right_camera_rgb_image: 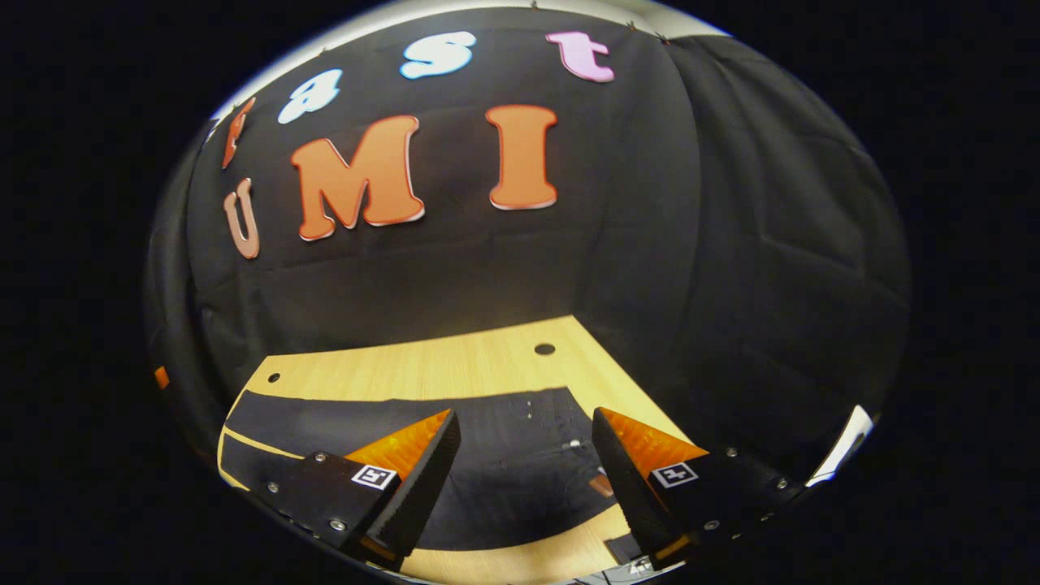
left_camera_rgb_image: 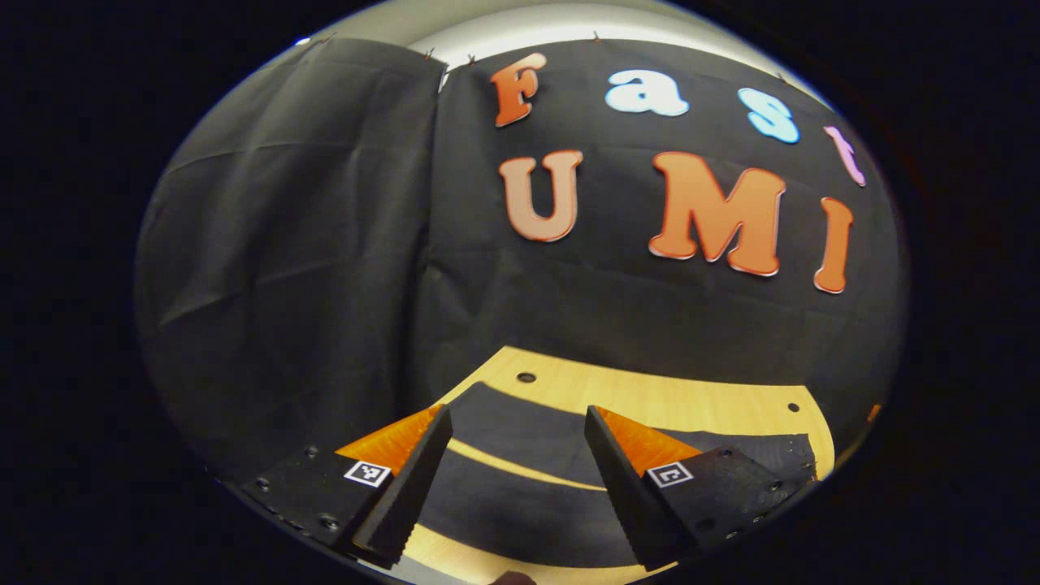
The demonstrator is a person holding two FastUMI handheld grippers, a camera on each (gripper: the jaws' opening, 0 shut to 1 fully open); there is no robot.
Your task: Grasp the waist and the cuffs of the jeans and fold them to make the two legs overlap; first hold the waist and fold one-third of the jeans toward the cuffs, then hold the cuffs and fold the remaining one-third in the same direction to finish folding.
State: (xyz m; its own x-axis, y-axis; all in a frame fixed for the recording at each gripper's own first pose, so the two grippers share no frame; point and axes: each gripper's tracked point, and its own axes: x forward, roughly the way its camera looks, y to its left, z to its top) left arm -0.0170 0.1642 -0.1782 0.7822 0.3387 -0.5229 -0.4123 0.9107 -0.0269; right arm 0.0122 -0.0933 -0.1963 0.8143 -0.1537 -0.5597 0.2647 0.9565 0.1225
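Dark jeans (left_camera_rgb_image: 520, 487) lie spread flat on the wooden bench (left_camera_rgb_image: 650, 398), legs apart; the left gripper (left_camera_rgb_image: 516, 479) hangs wide above the legs; the right gripper (right_camera_rgb_image: 524, 479) gapes over the waist end, where rivets glint; square tags unreadable.

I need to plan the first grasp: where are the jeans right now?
The jeans lie flat on the wooden table, legs apart in the left gripper view, waist ahead of the open right tongs.
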